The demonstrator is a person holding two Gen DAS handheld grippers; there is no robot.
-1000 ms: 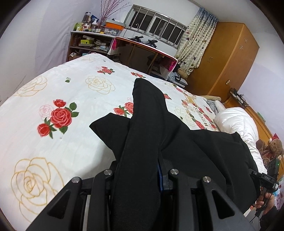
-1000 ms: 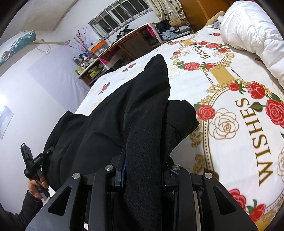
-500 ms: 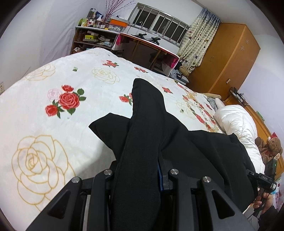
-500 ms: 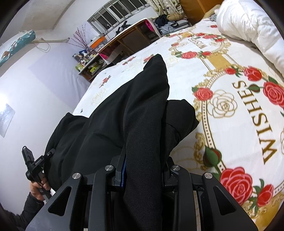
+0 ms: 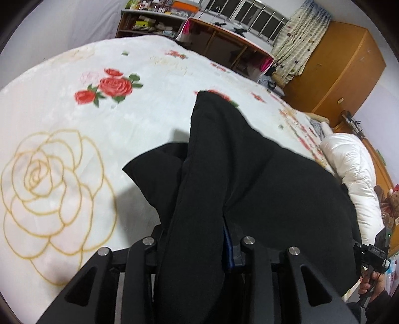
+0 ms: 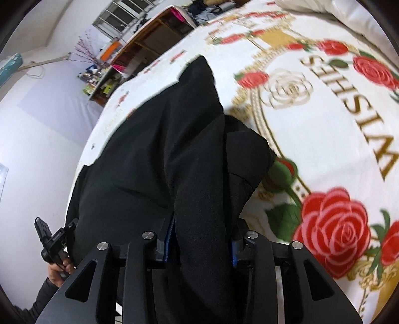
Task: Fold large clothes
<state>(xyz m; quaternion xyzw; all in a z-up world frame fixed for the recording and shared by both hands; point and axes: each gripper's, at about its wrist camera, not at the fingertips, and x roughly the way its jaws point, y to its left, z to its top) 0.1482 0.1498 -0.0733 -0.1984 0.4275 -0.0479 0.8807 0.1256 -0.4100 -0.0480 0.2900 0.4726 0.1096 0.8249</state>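
A large black garment [image 5: 249, 179] lies spread over the bed, its bulk sagging across the rose-printed bedspread [image 5: 62, 119] while two thick folds of it rise toward the person holding it. One fold runs up between the fingers of the left gripper [image 5: 197, 239]; the cloth fills the gap there, and a strip of blue pad shows against the fabric on one side. Those jaws are opening, though the cloth is between them and seems pressed at the pad. The other fold passes the same way through the right gripper [image 6: 199, 239], with blue pads showing on both sides of the fabric; these jaws are opening too, with the cloth between them and close against the pads. Each fold ends in a rounded tip that lies farther up the bed, and a shorter flap of the garment sticks out beside each one.

From the left wrist view the person's right hand [image 5: 374, 284] shows at the far edge of the garment, wrapped round its gripper's handle; from the right wrist view the left hand [image 6: 58, 270] shows likewise, in a dark sleeve.

The bedspread carries red roses, gold-outlined roses and the gold word "WISHES" [image 6: 349, 112]. A puffy white duvet [image 5: 349, 169] is bunched along one side of the bed. Beyond the bed stand a long wooden desk [image 5: 224, 42], cluttered shelves [image 5: 147, 22], a barred window with a patterned curtain [image 5: 299, 42], and an orange-brown wardrobe [image 5: 344, 67].
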